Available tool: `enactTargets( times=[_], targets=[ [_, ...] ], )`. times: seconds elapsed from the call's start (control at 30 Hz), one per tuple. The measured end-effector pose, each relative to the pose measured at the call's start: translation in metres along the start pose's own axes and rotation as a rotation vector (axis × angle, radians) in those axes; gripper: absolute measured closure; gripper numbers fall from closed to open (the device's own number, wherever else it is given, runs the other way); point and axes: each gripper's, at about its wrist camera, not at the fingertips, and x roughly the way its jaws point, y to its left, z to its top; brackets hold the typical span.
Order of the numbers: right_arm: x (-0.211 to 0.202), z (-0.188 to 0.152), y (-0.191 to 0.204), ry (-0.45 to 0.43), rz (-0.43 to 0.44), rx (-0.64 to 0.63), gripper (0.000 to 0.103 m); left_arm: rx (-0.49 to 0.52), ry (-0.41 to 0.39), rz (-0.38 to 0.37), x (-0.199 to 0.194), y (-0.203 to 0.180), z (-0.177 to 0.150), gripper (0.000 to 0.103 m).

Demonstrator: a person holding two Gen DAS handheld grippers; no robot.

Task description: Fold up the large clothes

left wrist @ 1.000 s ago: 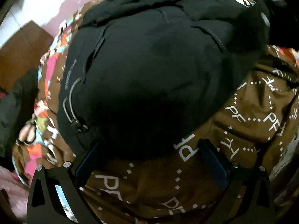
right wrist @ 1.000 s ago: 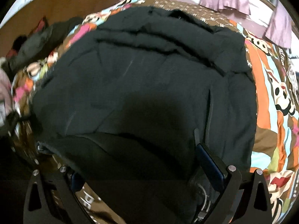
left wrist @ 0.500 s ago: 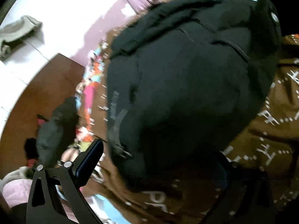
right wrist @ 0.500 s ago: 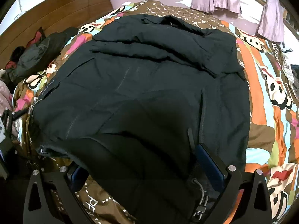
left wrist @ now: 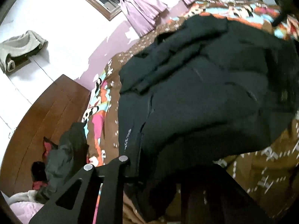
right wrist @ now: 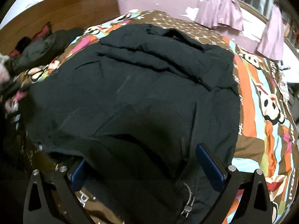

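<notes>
One black jacket [right wrist: 134, 93] lies spread on the patterned quilt [right wrist: 261, 100], its collar toward the far wall and its hem hanging toward the near edge of the bed. Judging from how it lies, the step in hand is taking up the hem to carry it over toward the collar; to do that well, both corners of the hem should be pinched through all layers, lifted level and together, and laid down square so the padded cloth does not bunch or slide off the bed. The right gripper [right wrist: 145, 169] sits at the hem with its jaws wide apart, the blue pads [right wrist: 209, 166] straddling a fold of the cloth without closing on it; a drawcord toggle [right wrist: 187, 207] hangs just beside the right pad. In the left wrist view the left gripper [left wrist: 168, 192] is tilted and low at the jacket's near left corner; one finger [left wrist: 104, 169] shows, the other is lost in dark blur, so I cannot tell how far it is open or whether it grips cloth. Another dark garment [right wrist: 46, 44] lies heaped by the headboard [right wrist: 56, 5].
</notes>
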Motion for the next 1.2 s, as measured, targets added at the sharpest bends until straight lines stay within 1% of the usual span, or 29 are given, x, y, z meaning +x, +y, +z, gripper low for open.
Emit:
enactTargets(
  times=[0.07, 0.1, 0.13, 0.2, 0.27, 0.3, 0.4, 0.47, 0.53, 0.57, 0.6, 0.63, 0.67, 0.73, 0.77, 0.8, 0.83, 0.87, 0.9, 0.93, 0.97, 1.03, 1.1, 1.13, 1.2],
  targets=[
    [-0.005, -0.004, 0.008, -0.02, 0.052, -0.038, 0.0, -0.007, -0.013, -0.01, -0.003, 0.003, 0.009, 0.088],
    [-0.009, -0.007, 0.014, -0.035, 0.095, -0.067, 0.0, -0.009, -0.02, -0.015, -0.004, 0.004, 0.014, 0.088],
    [-0.012, -0.009, 0.022, -0.045, 0.116, -0.107, 0.0, -0.011, -0.022, -0.018, -0.004, 0.004, 0.016, 0.088],
    [-0.013, -0.013, 0.038, -0.05, 0.112, -0.185, 0.0, -0.021, -0.022, -0.028, -0.005, 0.006, 0.021, 0.088],
    [-0.008, -0.017, 0.049, -0.029, 0.09, -0.243, 0.0, -0.034, -0.017, -0.039, -0.007, 0.006, 0.024, 0.088],
    [-0.002, -0.019, 0.053, -0.005, 0.089, -0.26, 0.0, -0.04, -0.016, -0.042, -0.007, 0.007, 0.025, 0.088],
    [0.011, -0.027, 0.059, 0.059, 0.117, -0.276, 0.0, -0.059, -0.015, -0.053, -0.006, 0.011, 0.025, 0.088],
    [0.018, -0.033, 0.062, 0.089, 0.093, -0.307, 0.0, -0.067, -0.015, -0.056, -0.005, 0.012, 0.026, 0.088],
    [0.023, -0.039, 0.061, 0.097, 0.007, -0.336, 0.0, -0.077, -0.016, -0.057, -0.005, 0.013, 0.027, 0.088],
    [0.026, -0.042, 0.057, 0.104, -0.034, -0.338, 0.003, -0.081, -0.016, -0.057, -0.005, 0.014, 0.027, 0.088],
    [0.03, -0.042, 0.051, 0.121, -0.092, -0.323, 0.006, -0.087, -0.015, -0.058, -0.005, 0.015, 0.027, 0.088],
    [0.034, -0.041, 0.041, 0.144, -0.131, -0.286, 0.018, -0.09, -0.012, -0.059, -0.005, 0.015, 0.028, 0.088],
    [0.037, -0.041, 0.031, 0.163, -0.143, -0.241, 0.031, -0.092, -0.01, -0.061, -0.005, 0.014, 0.027, 0.088],
    [0.039, -0.038, 0.019, 0.179, -0.159, -0.174, 0.036, -0.084, -0.01, -0.061, -0.005, 0.013, 0.026, 0.088],
    [0.037, -0.036, 0.017, 0.171, -0.167, -0.17, 0.039, -0.076, -0.012, -0.057, -0.005, 0.012, 0.025, 0.088],
    [0.032, -0.032, 0.016, 0.145, -0.176, -0.178, 0.044, -0.068, -0.017, -0.051, -0.005, 0.011, 0.024, 0.088],
    [0.027, -0.028, 0.016, 0.121, -0.181, -0.191, 0.059, -0.063, -0.019, -0.045, -0.006, 0.01, 0.024, 0.088],
    [0.016, -0.02, 0.016, 0.066, -0.175, -0.193, 0.077, -0.061, -0.019, -0.04, -0.005, 0.01, 0.023, 0.088],
    [0.006, -0.014, 0.013, 0.025, -0.162, -0.177, 0.083, -0.065, -0.017, -0.034, -0.005, 0.01, 0.022, 0.088],
    [-0.005, -0.006, 0.008, -0.022, -0.156, -0.155, 0.087, -0.08, -0.008, -0.031, -0.003, 0.012, 0.019, 0.087],
    [-0.015, 0.0, 0.004, -0.066, -0.152, -0.138, 0.088, -0.11, 0.005, -0.046, -0.001, 0.016, 0.014, 0.086],
    [-0.035, 0.017, -0.004, -0.153, -0.127, -0.114, 0.088, -0.137, 0.034, -0.071, 0.004, 0.019, 0.004, 0.086],
    [-0.042, 0.028, 0.0, -0.198, -0.115, -0.117, 0.088, -0.137, 0.043, -0.071, 0.004, 0.017, -0.003, 0.085],
    [-0.045, 0.029, 0.007, -0.216, -0.12, -0.14, 0.09, -0.126, 0.05, -0.063, 0.004, 0.015, -0.004, 0.085],
    [-0.047, 0.029, 0.013, -0.242, -0.136, -0.185, 0.092, -0.126, 0.055, -0.059, 0.001, 0.015, -0.003, 0.089]
  ],
)
